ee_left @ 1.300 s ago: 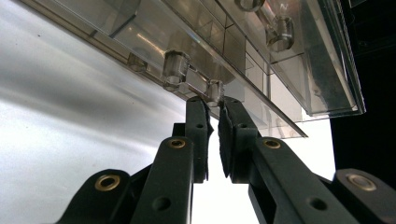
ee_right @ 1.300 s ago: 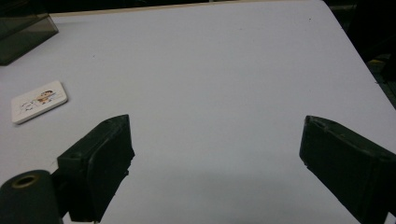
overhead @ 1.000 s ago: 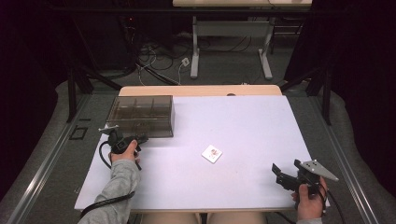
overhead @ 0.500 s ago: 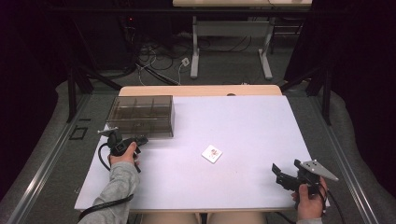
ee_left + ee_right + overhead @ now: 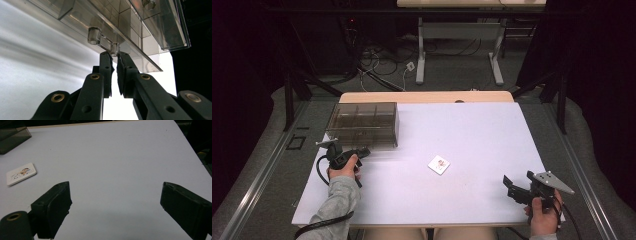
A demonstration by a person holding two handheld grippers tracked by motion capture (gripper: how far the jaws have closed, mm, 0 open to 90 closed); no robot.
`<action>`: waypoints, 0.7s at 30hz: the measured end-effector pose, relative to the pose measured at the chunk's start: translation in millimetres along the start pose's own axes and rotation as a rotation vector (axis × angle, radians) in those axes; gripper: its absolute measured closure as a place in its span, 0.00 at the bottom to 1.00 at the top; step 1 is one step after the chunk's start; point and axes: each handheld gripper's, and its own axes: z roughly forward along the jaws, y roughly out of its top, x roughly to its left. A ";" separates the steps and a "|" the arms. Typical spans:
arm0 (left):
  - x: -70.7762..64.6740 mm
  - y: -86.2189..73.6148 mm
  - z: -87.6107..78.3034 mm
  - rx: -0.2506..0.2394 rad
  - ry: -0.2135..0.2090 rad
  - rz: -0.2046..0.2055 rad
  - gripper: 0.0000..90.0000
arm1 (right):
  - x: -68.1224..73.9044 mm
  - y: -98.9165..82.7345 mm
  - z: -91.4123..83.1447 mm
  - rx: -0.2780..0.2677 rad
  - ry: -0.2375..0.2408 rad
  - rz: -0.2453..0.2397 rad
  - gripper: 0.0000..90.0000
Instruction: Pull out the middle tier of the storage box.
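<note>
High view. Left gripper [image 5: 362, 151] sits at centre left of the frame, tips against the front lower edge of the clear compartment box [image 5: 364, 122], which stands at the upper left of the white table [image 5: 472, 130]. The box's long axis runs left-right across the frame, and the gripper comes at it from below and slightly left. Right gripper [image 5: 511, 189] rests at lower right, well apart from the box. A small white card [image 5: 439, 164] lies flat near the table's middle, between the two hands and apart from both. The left hand is plainly the nearer one to the box.

Left gripper view. The jaws stand narrow, nearly together, with only a slim gap. The latch tab [image 5: 103, 40] of the clear box lies just above the tips in the upper middle of the frame, its lower knob touching or nearly touching them. I cannot tell if the pads pinch it. The tab slants from upper left down to the tips.

Right gripper view. The jaws stand wide with bare table between. The card [image 5: 21, 173] lies at middle left, outside and beyond the left jaw. A box corner [image 5: 13, 138] shows at upper left.
</note>
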 end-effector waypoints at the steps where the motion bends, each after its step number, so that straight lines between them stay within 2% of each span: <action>1: 0.1 -0.4 -0.3 0.002 -0.002 -0.001 0.92 | 0.1 0.0 0.3 0.000 0.003 0.000 0.10; 4: 0.1 -1.4 -0.5 -0.003 -0.001 -0.003 0.92 | 0.2 -0.2 0.5 -0.007 0.001 0.002 0.10; 6: 0.7 -1.1 -1.8 0.012 -0.005 0.003 0.92 | 0.3 -0.2 0.4 -0.007 0.001 0.002 0.10; 8: 0.4 -1.9 -1.0 -0.001 -0.002 -0.001 0.92 | -0.1 0.0 0.2 0.000 0.001 0.000 0.10; 10: 1.0 -2.0 -2.5 0.014 -0.006 0.003 0.92 | 0.2 -0.2 0.5 -0.006 0.002 0.001 0.10; 21: 1.4 -3.6 -2.6 0.006 -0.009 0.000 0.92 | 0.4 -0.3 0.7 -0.006 0.003 0.000 0.10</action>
